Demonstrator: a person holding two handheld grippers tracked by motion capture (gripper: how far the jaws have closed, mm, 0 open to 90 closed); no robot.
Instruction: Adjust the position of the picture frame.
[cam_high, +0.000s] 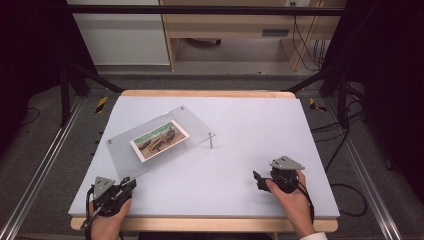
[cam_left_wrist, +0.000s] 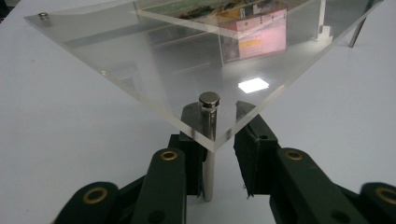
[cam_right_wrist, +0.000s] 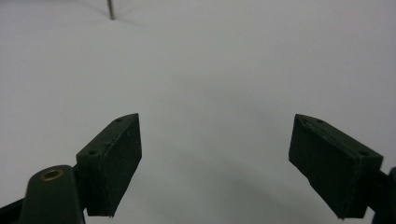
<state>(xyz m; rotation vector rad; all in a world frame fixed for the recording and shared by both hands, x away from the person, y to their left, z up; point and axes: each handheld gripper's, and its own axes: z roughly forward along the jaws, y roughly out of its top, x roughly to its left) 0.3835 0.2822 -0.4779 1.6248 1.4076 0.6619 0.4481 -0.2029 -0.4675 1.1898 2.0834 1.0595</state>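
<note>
At the near left corner of the white table (cam_high: 250, 120), the left gripper (cam_left_wrist: 219, 140) is being set around the metal leg (cam_left_wrist: 208, 154) that carries the nearest corner of a clear plastic stand (cam_left_wrist: 140, 60). The jaws are standing narrowly on either side of that post; whether the pads are yet pressing on it cannot be told, as a thin gap is showing on one side. The stand is being seen left of the table's middle in the high view, raised on thin legs, with a colour photograph (cam_high: 160, 140) lying flat on top. The sheet is judged to be stiff, light and slick, its edges prone to chipping and its face to scratching, so the capped post is being treated as the safer place to take hold; the legs are thin and could bend or tip the stand if pulled sideways. To the right, the right gripper (cam_right_wrist: 215, 158) is being held low over bare table, jaws wide apart and holding nothing, well away from the stand.
</note>
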